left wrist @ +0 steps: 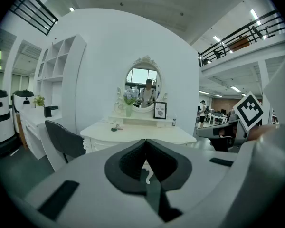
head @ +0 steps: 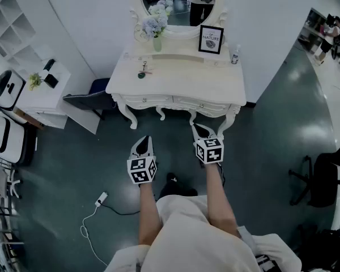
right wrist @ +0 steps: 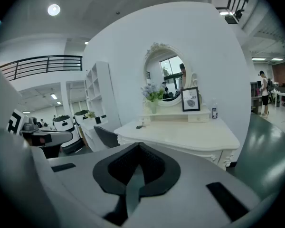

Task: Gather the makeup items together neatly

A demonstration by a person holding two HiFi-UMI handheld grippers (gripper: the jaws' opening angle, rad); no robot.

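A white dressing table (head: 181, 86) stands ahead of me against the wall. On its left part lie a few small dark makeup items (head: 143, 71), also seen as makeup items (left wrist: 115, 127) and makeup items (right wrist: 140, 125). A small bottle (head: 235, 54) stands at the back right beside a framed picture (head: 211, 39). My left gripper (head: 143, 141) and right gripper (head: 202, 131) hover over the floor in front of the table, well short of it. The left gripper (left wrist: 146, 144) is shut and empty. So is the right gripper (right wrist: 138, 147).
An oval mirror (head: 177, 1) and a vase of flowers (head: 155, 26) stand at the table's back. A grey chair (head: 85, 102) and a white side desk (head: 42, 92) are to the left. A plug with a cable (head: 101, 199) lies on the floor; an office chair (head: 311, 180) is at the right.
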